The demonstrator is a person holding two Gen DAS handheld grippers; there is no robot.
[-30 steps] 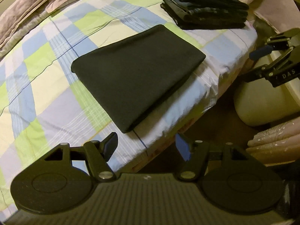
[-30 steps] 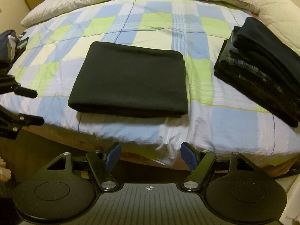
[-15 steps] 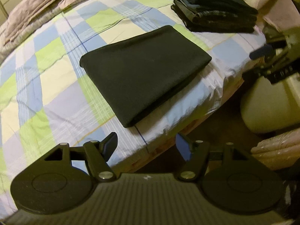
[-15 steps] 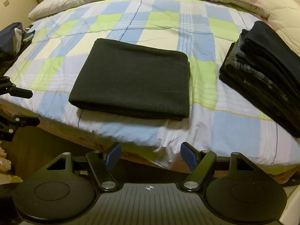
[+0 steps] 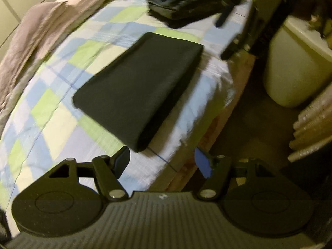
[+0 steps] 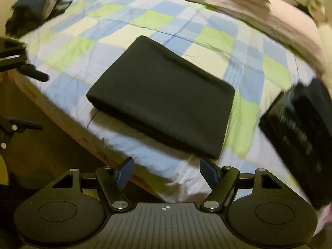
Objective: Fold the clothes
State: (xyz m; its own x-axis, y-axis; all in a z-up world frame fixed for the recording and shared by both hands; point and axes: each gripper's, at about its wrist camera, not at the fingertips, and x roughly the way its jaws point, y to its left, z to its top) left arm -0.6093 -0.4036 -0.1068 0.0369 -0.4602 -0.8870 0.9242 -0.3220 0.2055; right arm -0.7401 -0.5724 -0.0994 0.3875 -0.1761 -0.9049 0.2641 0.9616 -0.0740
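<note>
In the left wrist view, a rumpled grey-pink blanket (image 5: 31, 39) is bunched along the far left edge of the bed (image 5: 51, 124), which wears a sheet checked in blue, green and pale yellow. A folded black garment (image 5: 139, 89) lies flat on the sheet near the bed's front edge, one corner pointing toward the camera. Beyond it sits a stack of folded dark clothes (image 5: 182, 4), blurred. To the right, off the bed, stands a cream-coloured bin (image 5: 294, 70). The left claw (image 5: 162, 161) hangs above the bed's edge just short of the garment's near corner, its jaws apart with nothing between them.

In the right wrist view, a dark bundle (image 6: 35, 10) rests at the bed's far left corner, and the left claw shows at the left border. The folded black garment (image 6: 164, 95) lies in the middle of the sheet, the blanket (image 6: 228, 2) behind it, and the stack of folded dark clothes (image 6: 298, 128) to its right, apart from it. The right claw (image 6: 166, 173) hovers over the bed's front edge near the garment, jaws spread wide and empty.
</note>
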